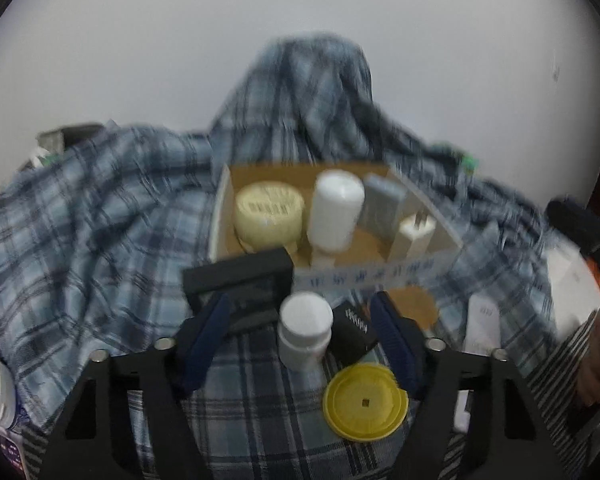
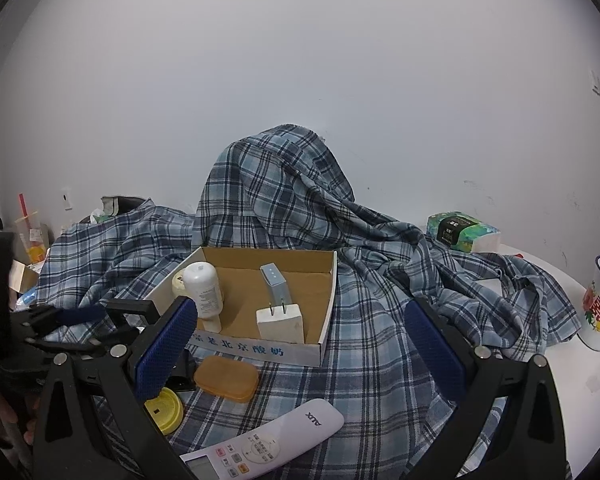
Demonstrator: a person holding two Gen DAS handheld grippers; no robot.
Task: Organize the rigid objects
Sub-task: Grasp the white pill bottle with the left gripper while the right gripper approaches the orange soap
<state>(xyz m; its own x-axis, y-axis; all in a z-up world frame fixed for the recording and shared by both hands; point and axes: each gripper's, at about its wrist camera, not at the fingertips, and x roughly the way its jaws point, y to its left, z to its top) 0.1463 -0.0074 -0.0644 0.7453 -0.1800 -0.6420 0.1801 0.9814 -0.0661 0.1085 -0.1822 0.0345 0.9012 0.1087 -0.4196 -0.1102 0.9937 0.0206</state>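
My left tool [image 1: 302,334] hangs low in the middle of the left wrist picture. Its blue pads [image 1: 208,340] stand apart on both sides of a small white bottle [image 1: 305,330] and a little black box [image 1: 354,330]. The pads touch neither one, so the tool is released and grips nothing. The picture is a bit blurry. The bottle stands up straight and has a flat round cap. Just below it lies a round yellow lid [image 1: 366,400] with a tiny square hole.

Above them, in the middle, sits a cardboard box [image 1: 380,274] with blue letters on its front wall. Inside are a pale yellow round tub [image 1: 269,210], a tall white bottle [image 1: 335,210], a gray box [image 1: 382,204] and a white plug [image 1: 414,236].

My right tool [image 2: 300,344] is released too, wide and empty. In its picture, an orange case [image 2: 226,378] lies in front of the box and a white remote [image 2: 272,442] lies at the bottom. Everything rests on a blue checked cloth [image 2: 380,360].
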